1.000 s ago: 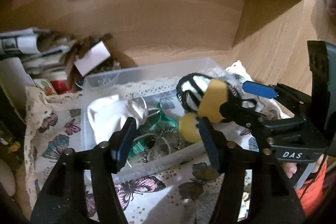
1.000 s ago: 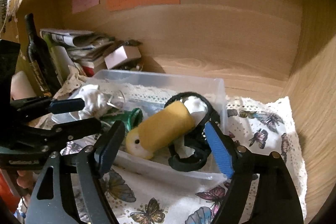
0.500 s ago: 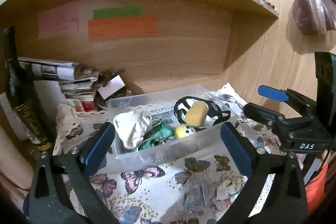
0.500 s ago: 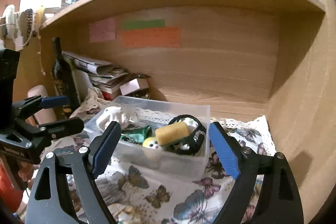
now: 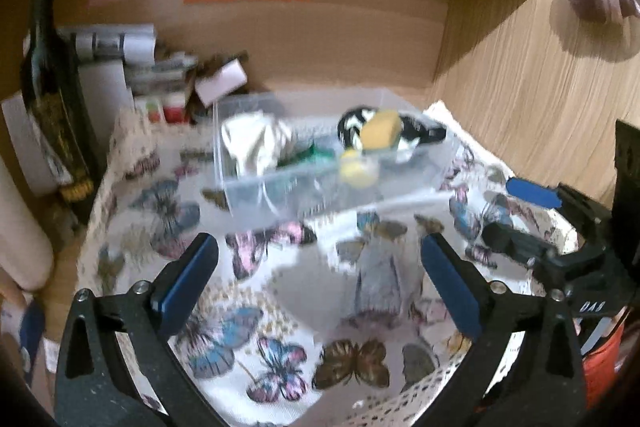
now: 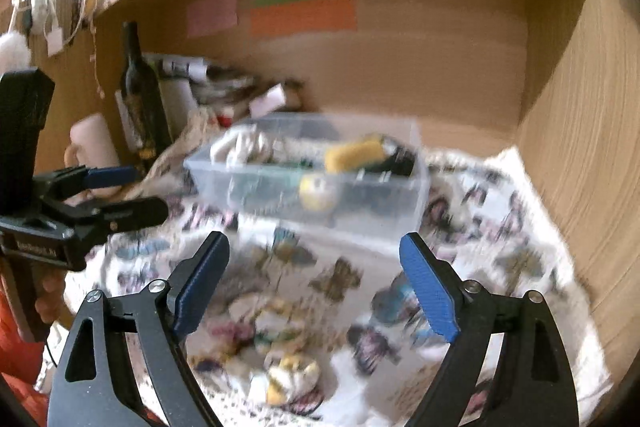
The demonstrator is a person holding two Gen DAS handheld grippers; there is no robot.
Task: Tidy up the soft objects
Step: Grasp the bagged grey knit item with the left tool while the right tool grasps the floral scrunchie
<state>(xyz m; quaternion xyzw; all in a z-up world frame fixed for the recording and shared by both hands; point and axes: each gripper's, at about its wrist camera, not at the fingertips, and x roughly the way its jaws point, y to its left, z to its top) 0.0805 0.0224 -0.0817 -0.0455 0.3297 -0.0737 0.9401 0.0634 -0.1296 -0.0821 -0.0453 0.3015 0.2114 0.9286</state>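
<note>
Both views are pretty motion-blurred, so take the fine details with a grain of salt. The left gripper [image 5: 318, 263] has its blue-padded fingers spread wide with nothing between them, hanging over the butterfly-print cloth [image 5: 280, 355] that covers the bench. Same deal with the right gripper [image 6: 314, 261]: wide open and holding nothing. The clear plastic bin [image 6: 360, 203] sits on the cloth toward the back of the wooden alcove, well apart from both grippers. Inside it there's a white crumpled cloth [image 5: 256, 143] at the left end, something green [image 5: 310, 155] next to it, a yellow sponge-like roll [image 6: 354, 155] lying on a black and white strappy thing [image 5: 416, 133] at the right end, and a little yellow ball toy [image 6: 318, 191] pressed against the near wall. On the cloth close to the right gripper there's a small crumpled yellowish bundle [image 6: 292, 377], too blurry to say what it is. A dark wine bottle [image 6: 140, 99] stands upright to the left of the bin, with a stack of papers [image 5: 120, 47] behind it, and coloured sticky notes [image 6: 302, 15] are on the back wall.
</note>
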